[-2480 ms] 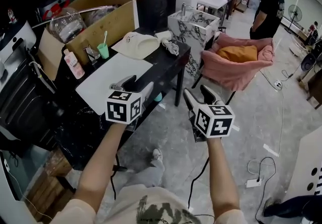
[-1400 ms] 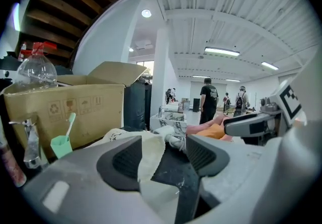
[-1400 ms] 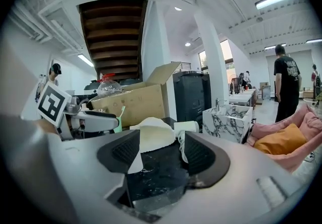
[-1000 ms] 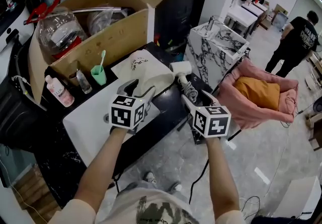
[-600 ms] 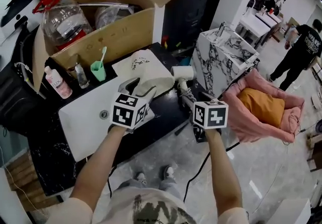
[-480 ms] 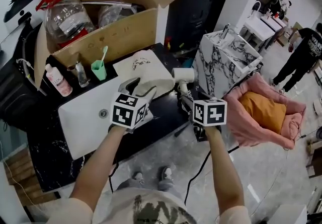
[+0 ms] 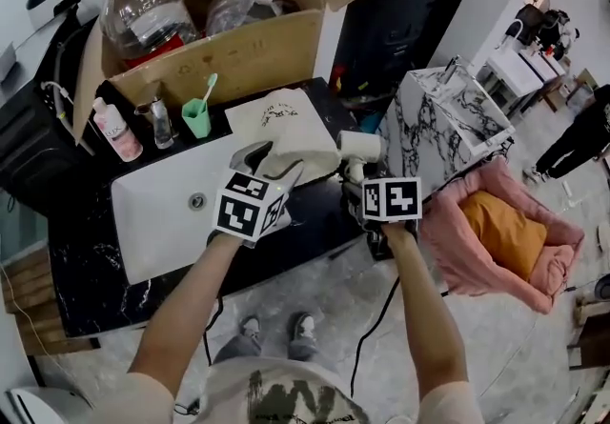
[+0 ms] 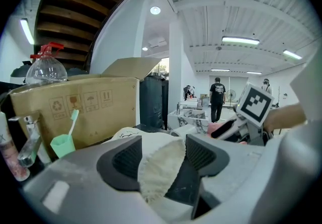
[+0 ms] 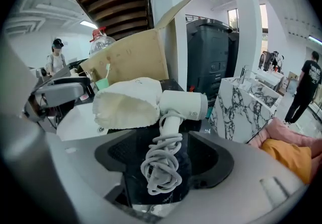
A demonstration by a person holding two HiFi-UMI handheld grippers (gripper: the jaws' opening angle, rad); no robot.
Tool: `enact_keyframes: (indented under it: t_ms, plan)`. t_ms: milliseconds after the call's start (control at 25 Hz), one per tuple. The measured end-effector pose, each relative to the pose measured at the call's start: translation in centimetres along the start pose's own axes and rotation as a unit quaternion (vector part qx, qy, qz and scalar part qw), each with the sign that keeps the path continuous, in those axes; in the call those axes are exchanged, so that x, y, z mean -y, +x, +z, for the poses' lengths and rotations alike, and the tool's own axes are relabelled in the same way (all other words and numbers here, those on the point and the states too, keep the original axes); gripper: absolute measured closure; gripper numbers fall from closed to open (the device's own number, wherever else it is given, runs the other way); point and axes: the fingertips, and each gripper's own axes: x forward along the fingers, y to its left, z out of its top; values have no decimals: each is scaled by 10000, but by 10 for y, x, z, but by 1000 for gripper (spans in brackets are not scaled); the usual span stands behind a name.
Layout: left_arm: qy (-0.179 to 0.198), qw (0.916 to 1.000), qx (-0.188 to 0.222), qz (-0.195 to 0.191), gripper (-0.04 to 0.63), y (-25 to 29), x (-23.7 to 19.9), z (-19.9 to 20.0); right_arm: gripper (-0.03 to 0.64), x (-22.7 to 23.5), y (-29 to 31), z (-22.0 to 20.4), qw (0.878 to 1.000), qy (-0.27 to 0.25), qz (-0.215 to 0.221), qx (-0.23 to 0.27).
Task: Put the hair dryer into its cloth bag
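The fingers (image 9: 209, 160) of the right gripper (image 9: 162, 148) just spread wider round the hair dryer (image 9: 183, 105) handle, the left gripper (image 8: 161, 148) has its fingers apart round the cloth bag (image 8: 158, 167) edge beside the dryer, so I think squeezing the handle comes next.

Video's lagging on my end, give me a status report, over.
Left gripper open, edge of cloth bag between jaws. Right gripper open, jaws just widened, straddling coiled cord of hair dryer, no grip. Dryer beside bag, not in.

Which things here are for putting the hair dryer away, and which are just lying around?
For the job:
hair dryer
its coiled cord
cloth bag

Just lying about:
green cup with a toothbrush
pink bottle
cardboard box
big clear bottle
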Motion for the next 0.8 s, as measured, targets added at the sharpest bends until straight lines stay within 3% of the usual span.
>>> enact_keyframes:
  t_ms: [360, 800]
  plan:
    - [95, 9999, -98, 55, 319, -5, -8, -4, 298, 7, 33, -10, 9989, 61, -270, -366]
    - [71, 9997, -176, 121, 319, -7, -17, -13, 299, 13, 60, -24, 9962, 585, -496, -419]
